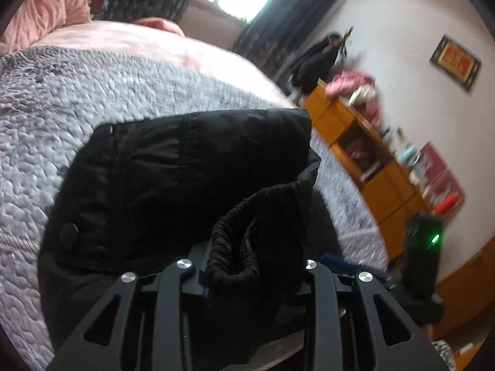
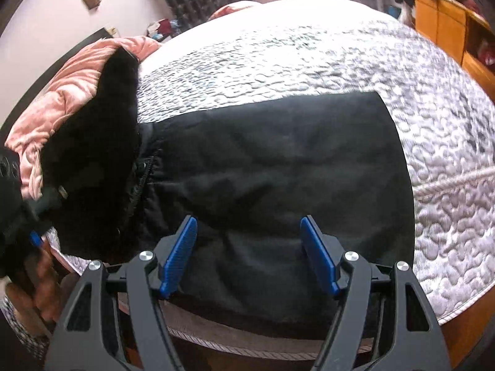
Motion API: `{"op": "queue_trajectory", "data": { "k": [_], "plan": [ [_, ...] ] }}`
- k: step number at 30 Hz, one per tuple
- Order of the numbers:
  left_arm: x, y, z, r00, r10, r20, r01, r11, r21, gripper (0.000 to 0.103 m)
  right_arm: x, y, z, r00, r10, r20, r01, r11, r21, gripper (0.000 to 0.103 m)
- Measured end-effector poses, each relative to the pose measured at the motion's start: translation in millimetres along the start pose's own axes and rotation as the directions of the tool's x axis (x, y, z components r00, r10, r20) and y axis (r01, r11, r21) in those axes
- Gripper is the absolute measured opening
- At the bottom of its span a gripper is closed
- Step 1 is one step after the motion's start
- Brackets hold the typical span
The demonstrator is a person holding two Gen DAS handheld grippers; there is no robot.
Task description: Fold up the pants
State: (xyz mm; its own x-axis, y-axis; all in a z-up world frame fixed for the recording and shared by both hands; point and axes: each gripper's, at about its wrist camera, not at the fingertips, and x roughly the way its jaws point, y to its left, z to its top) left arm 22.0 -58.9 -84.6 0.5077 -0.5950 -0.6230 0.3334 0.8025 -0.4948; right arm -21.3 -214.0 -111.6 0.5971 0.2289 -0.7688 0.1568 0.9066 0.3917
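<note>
Black pants [image 2: 278,167] lie on the bed [image 2: 433,160] ahead of the right gripper [image 2: 249,256], fingers wide. The left gripper [image 1: 247,266] fingers hold the bunched waistband [image 1: 235,244].

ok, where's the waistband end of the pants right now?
Bunched in the left claw, lifted off the bed; in the right wrist view it hangs at far left, over the pants lying flat on the grey quilt.

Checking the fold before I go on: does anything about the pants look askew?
Yes. The left gripper holds the bunched elastic end of the black pants raised, not flat; the right gripper hangs open above them.
</note>
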Motion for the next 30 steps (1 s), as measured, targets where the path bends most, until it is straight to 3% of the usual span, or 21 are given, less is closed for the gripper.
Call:
{"op": "queue_trajectory", "data": {
  "k": [3,4,5,7,10,13,16,17,22,27,29,30],
  "plan": [
    [4.1,-11.7,-6.6,0.997,0.013,-0.071,-0.012,1.0,0.015,0.04,-0.2,-8.8,-1.9,1.0,0.015,0.001,-0.015,0.999,0.031,0.069],
    [1.8,-12.1,-7.7,0.995,-0.039,-0.09,0.039,0.999,0.001,0.069,-1.2,-9.1,-2.4,1.0,0.013,0.003,-0.013,0.999,0.03,0.069],
    [-1.3,-13.3,-7.4,0.989,-0.102,-0.11,0.1,0.995,-0.024,0.083,-1.4,-10.0,-2.0,1.0,0.014,0.003,-0.014,0.999,0.029,0.07],
    [-17.6,-19.9,-5.1,0.983,-0.158,-0.098,0.155,0.987,-0.038,0.085,-1.9,-11.7,-1.3,1.0,0.017,0.005,-0.017,0.999,0.034,0.072],
    [-45.5,-26.3,2.0,0.996,-0.075,-0.04,0.077,0.996,0.047,0.098,-3.2,-13.9,0.9,1.0,0.029,0.006,-0.029,0.998,0.059,0.073],
    [-60.3,-1.0,9.4,0.999,0.043,0.0,-0.043,0.999,0.032,0.099,-9.0,-13.1,3.9,0.997,0.072,0.016,-0.073,0.993,0.088,0.077],
    [-51.7,43.9,13.0,0.967,0.249,-0.052,-0.251,0.967,-0.041,0.099,-15.3,-4.1,10.7,0.993,0.117,0.018,-0.118,0.989,0.089,0.084],
    [-49.4,55.3,12.2,0.958,0.28,-0.066,-0.284,0.957,-0.066,0.099,-14.6,1.7,13.1,0.992,0.128,0.006,-0.128,0.989,0.075,0.085],
    [-35.4,94.6,4.3,0.93,0.346,-0.121,-0.363,0.916,-0.171,0.098,-3.1,35.9,16.9,0.994,0.095,-0.054,-0.097,0.995,-0.028,0.09],
    [-35.3,91.1,-2.5,0.926,0.359,-0.12,-0.373,0.916,-0.144,0.098,27.9,59.3,12.4,0.988,0.009,-0.153,-0.025,0.994,-0.104,0.091],
    [-32.3,95.4,-2.2,0.924,0.36,-0.127,-0.376,0.916,-0.144,0.099,38.1,62.2,10.2,0.982,0.076,-0.175,-0.09,0.993,-0.073,0.075],
    [-32.8,97.5,-2.6,0.924,0.36,-0.129,-0.376,0.915,-0.148,0.099,40.6,63.1,8.9,0.974,0.123,-0.188,-0.136,0.989,-0.058,0.043]
  ]
}}
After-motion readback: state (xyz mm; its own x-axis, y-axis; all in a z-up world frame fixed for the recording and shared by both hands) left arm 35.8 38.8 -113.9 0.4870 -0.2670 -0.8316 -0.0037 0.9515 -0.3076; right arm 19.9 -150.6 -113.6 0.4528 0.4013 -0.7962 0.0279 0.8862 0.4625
